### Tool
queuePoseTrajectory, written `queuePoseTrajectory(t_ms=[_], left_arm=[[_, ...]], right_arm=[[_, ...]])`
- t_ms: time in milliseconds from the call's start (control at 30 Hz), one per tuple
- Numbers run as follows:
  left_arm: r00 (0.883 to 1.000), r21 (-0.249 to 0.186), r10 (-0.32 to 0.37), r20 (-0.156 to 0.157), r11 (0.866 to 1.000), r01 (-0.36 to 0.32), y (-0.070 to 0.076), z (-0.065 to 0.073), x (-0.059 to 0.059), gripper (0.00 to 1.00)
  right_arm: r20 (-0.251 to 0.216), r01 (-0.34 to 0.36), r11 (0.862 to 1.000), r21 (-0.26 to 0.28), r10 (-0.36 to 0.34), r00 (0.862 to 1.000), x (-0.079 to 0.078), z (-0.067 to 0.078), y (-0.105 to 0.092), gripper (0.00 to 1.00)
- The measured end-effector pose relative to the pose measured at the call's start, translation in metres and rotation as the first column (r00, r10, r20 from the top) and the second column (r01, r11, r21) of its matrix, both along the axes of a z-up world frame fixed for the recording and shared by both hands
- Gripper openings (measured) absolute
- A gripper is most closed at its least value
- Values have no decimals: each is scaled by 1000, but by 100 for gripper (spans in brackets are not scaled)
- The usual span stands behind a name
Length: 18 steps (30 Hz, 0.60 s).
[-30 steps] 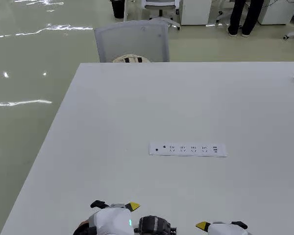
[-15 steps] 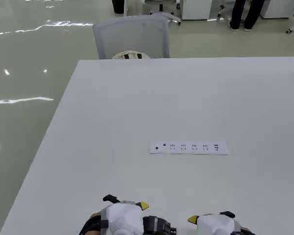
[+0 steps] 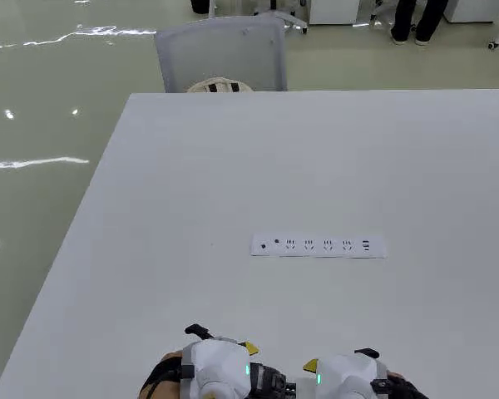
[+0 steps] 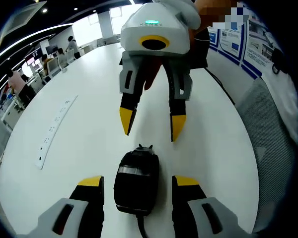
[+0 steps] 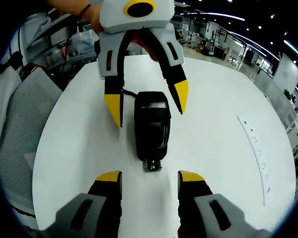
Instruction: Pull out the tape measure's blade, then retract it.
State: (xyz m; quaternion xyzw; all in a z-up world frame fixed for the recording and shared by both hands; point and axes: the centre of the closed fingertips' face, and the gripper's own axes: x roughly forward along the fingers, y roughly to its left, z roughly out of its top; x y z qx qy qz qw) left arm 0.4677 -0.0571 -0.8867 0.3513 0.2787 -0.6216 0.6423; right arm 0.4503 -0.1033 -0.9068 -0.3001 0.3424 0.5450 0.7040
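Left gripper [image 4: 139, 181] fingers [image 4: 91, 182], spread wide, flank the tape measure [image 4: 136, 173] at lower centre without touching. Right gripper [image 5: 150, 177] fingers [image 5: 109, 178], equally wide, sit just short of its hook end [image 5: 152, 166]. Long axis runs gripper to gripper along the counter [image 5: 213, 148].

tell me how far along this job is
Nothing done yet: the black tape measure lies on the white table, blade in. In hand: the left gripper, jaws open, flanks its body; the right gripper, also open, faces the metal hook. Remaining: grip, pull out, retract.
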Motion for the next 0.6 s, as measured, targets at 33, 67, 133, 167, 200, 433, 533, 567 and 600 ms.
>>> queuePoseTrajectory(t_ms=[33, 67, 133, 167, 200, 433, 533, 567, 600], left_arm=[[1000, 3, -4, -1, 1000, 4, 1, -2, 0, 51], [1000, 5, -6, 0, 1000, 6, 1, -3, 0, 50], [1000, 8, -11, -1, 1000, 11, 1, -3, 0, 48], [1000, 9, -13, -2, 1000, 13, 1, -3, 0, 47], [1000, 11, -16, -2, 1000, 16, 0, -4, 0, 47], [999, 27, -47, 1, 999, 47, -3, -8, -2, 44], [999, 30, -48, 3, 998, 48, -3, -9, -1, 42], [999, 30, -48, 3, 998, 48, -3, -9, -1, 42], [999, 30, -48, 3, 998, 48, -3, -9, -1, 41]], right_arm=[[2, -5, 1000, 2, 5, 1000, 1, 0, 1, 45], [3, -6, 1000, 3, 6, 1000, 2, 0, 2, 43], [2, -9, 1000, 4, 9, 1000, 4, 0, 4, 43], [2, -11, 1000, 3, 11, 1000, 5, -1, 5, 42], [0, -12, 1000, 1, 12, 1000, 5, -2, 6, 42], [-17, -29, 1000, -6, 29, 999, 5, -9, 8, 38], [-24, -35, 999, -8, 35, 999, 5, -10, 8, 36], [-24, -36, 999, -8, 35, 999, 5, -10, 8, 35], [-24, -36, 999, -8, 36, 999, 5, -10, 8, 35]])
